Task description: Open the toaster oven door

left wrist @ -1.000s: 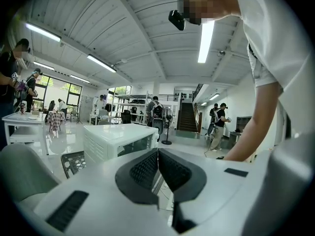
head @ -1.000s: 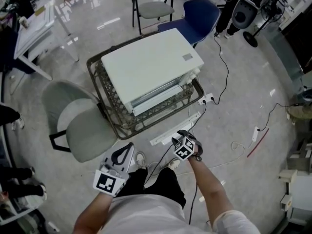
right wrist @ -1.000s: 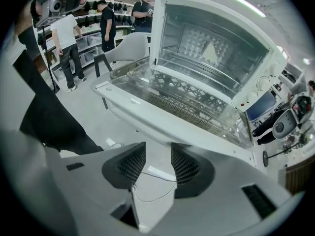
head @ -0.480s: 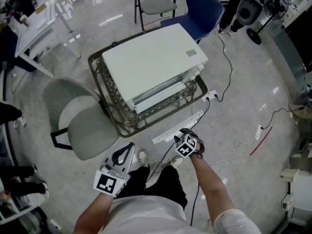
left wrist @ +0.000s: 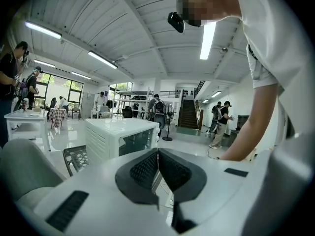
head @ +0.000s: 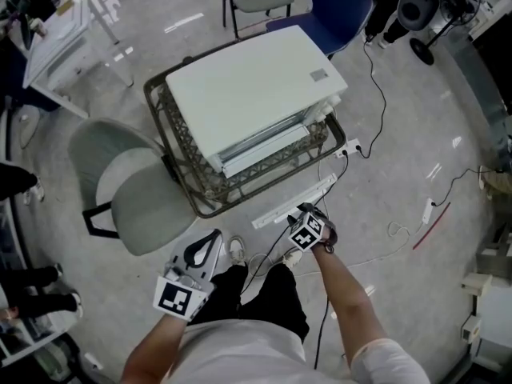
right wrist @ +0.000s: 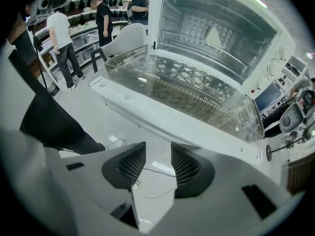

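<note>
A white toaster oven (head: 248,94) stands on a dark lattice stand (head: 180,166). Its glass door (right wrist: 182,92) is folded down flat, and the cavity (right wrist: 216,28) with its racks is exposed. The door's white front edge (head: 292,202) juts toward me. My right gripper (head: 306,218) points steeply down just in front of that edge (right wrist: 167,124), open, with only floor between its pads (right wrist: 130,163). My left gripper (head: 210,242) is held low at the left, away from the oven (left wrist: 118,136). In the left gripper view its pads (left wrist: 147,168) meet at the tip on nothing.
A grey chair (head: 128,190) stands left of the stand and a blue chair (head: 336,10) behind it. Cables (head: 376,94) and a power strip (head: 348,149) lie on the floor to the right. A white table (head: 56,38) is far left. People stand in the background (right wrist: 61,43).
My right gripper has sunk a little beside the door's front edge, with its jaws unchanged. The left gripper has stayed put. The head view has shifted slightly.
</note>
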Demonstrator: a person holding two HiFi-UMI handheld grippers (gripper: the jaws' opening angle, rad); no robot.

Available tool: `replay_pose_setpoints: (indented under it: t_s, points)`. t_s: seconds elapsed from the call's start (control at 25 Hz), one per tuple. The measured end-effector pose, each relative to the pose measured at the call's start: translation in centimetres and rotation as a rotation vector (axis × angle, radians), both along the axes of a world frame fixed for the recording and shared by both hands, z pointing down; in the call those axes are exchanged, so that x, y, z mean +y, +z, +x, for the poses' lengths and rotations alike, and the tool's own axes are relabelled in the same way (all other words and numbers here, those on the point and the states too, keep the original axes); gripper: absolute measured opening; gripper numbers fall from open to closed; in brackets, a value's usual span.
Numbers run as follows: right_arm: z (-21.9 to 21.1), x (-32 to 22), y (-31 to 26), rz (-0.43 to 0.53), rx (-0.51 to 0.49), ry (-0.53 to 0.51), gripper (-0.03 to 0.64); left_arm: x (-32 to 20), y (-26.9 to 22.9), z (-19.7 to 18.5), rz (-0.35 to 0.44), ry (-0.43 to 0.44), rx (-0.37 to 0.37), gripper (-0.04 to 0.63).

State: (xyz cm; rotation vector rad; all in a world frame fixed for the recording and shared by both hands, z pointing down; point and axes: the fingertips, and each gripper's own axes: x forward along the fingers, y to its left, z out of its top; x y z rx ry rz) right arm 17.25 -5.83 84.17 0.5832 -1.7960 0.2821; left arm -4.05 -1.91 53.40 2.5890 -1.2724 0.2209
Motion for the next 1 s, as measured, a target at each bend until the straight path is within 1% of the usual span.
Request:
replay_pose_setpoints:
  t_s: [0.36, 0.48, 1.0]
  points:
    - [0.3, -0.1, 1.0, -0.016, 0.009, 0.026, 0.176, 0.1, 0.5, -0.2, -0.015, 0.005, -0.010, 0.021]
    - [0.4, 0.6, 1.6, -0.037, 0.012, 0.036, 0.176, 0.1, 0.6, -0.1, -0.015, 0.006, -0.006, 0.021]
    - [0.3, 1.6, 1.0, -0.032, 0.022, 0.034, 0.176, -0.1, 0.2, 0.3, -0.006, 0.028, 0.010, 0.021]
